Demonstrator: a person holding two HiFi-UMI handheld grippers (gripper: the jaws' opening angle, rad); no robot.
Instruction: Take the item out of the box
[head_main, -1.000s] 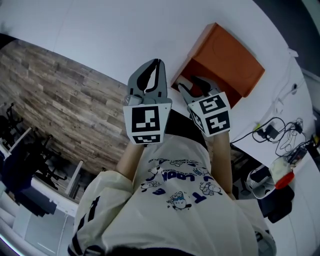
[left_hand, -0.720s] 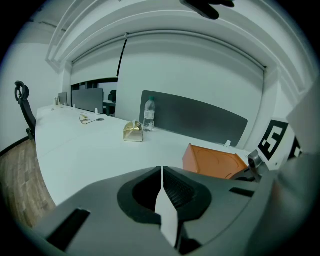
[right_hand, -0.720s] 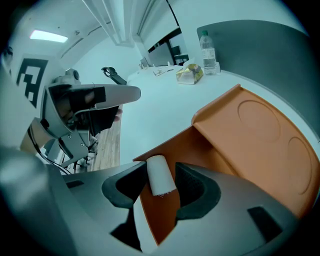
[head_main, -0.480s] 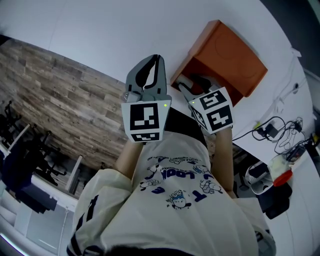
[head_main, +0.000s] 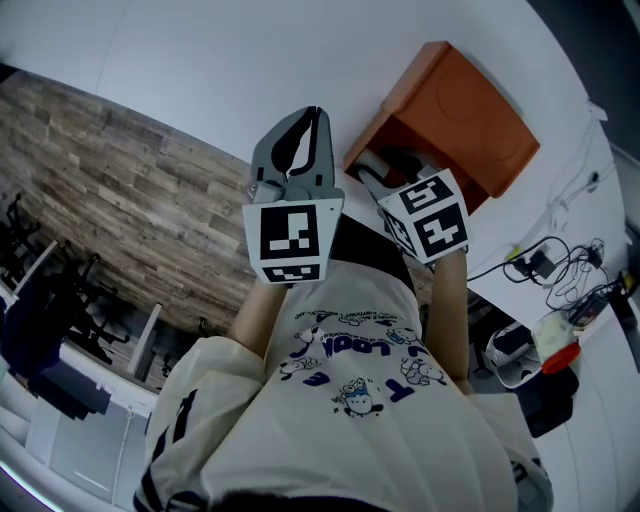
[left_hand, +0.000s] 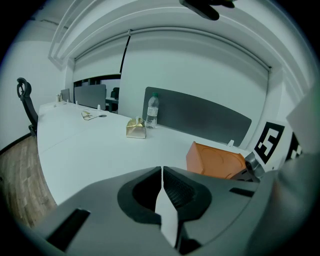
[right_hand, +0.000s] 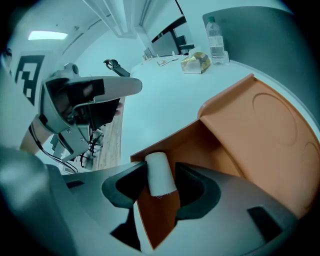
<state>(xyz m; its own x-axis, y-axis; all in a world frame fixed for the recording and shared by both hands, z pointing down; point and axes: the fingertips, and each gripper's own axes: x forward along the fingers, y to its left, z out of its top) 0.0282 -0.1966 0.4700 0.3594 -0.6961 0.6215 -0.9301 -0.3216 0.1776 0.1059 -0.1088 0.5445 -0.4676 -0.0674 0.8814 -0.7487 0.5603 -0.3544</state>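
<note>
- right tool (right_hand: 160, 168) has nudged slightly toward the box (right_hand: 260, 125) since before
- it's clamped on a white roll (right_hand: 159, 181) at the box mouth
- left tool (left_hand: 162, 172): pinched together, empty

The head view looks steeply down from above the person's shoulders, taking in the left claw (head_main: 316, 120), the right claw (head_main: 388, 172), the orange box (head_main: 470, 110) and the white surface (head_main: 200, 60). The left gripper view sits just behind its own claw and looks low and level across the surface toward a far wall, with the box at its right. The right gripper view looks straight into the open box at very close range, the white roll (right_hand: 159, 175) large in its foreground. All three views share the box and surface; both gripper views also catch a distant bottle (left_hand: 152, 110).
</note>
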